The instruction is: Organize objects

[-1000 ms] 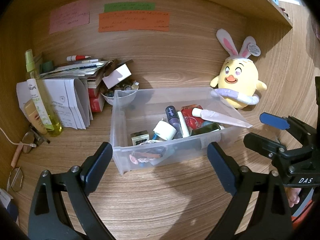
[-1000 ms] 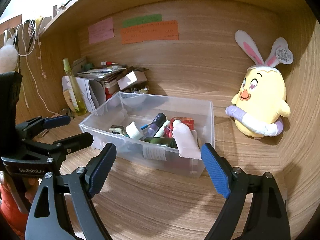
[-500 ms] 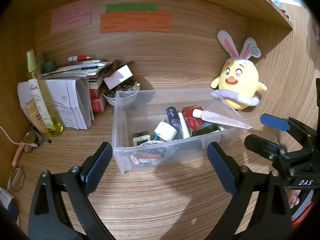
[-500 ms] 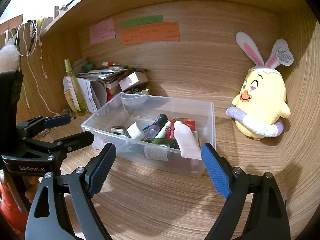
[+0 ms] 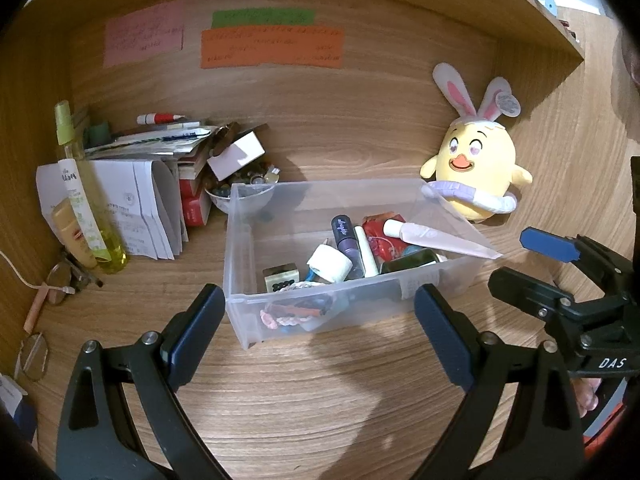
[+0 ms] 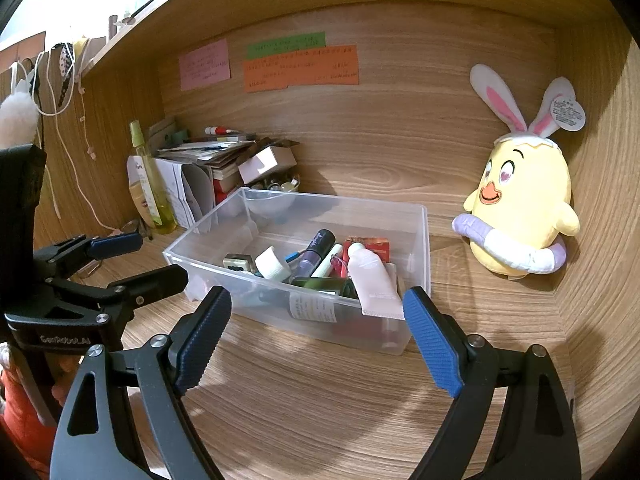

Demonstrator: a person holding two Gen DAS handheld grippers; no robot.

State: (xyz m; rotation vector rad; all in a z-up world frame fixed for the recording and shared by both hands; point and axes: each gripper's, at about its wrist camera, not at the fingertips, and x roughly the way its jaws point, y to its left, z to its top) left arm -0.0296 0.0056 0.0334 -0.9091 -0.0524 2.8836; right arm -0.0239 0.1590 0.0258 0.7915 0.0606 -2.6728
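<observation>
A clear plastic bin (image 5: pixel 348 304), rectangular with frosted walls, sits on a wood-grain table (image 5: pixel 304 392) inside a wooden alcove. All places below are given from this bin. Inside it lie a soft pink tube (image 6: pixel 374 280) propped over the right rim, a purple bottle with a black cap (image 5: pixel 345 236), a white cylindrical cap (image 5: pixel 330 263), a red packet (image 5: pixel 380 236) and a small patterned cube (image 5: pixel 281 277); the items at its bottom front are blurred through the wall.

Right of the bin, against the back wall, a plush yellow chick with rabbit ears (image 6: pixel 524 204) stands upright. Left of it stand a slim yellow-green spray bottle (image 5: pixel 86 208), folded white papers (image 5: pixel 140 204) and a leaning stack of books, partly hidden.

The left gripper (image 5: pixel 318 336) hovers in front of the bin, fingers spread wide, holding nothing. The right gripper (image 6: pixel 318 342) is likewise spread and empty, near the bin's front right.

Compared with a second ago, the bin appears very slightly closer; otherwise little has changed.
</observation>
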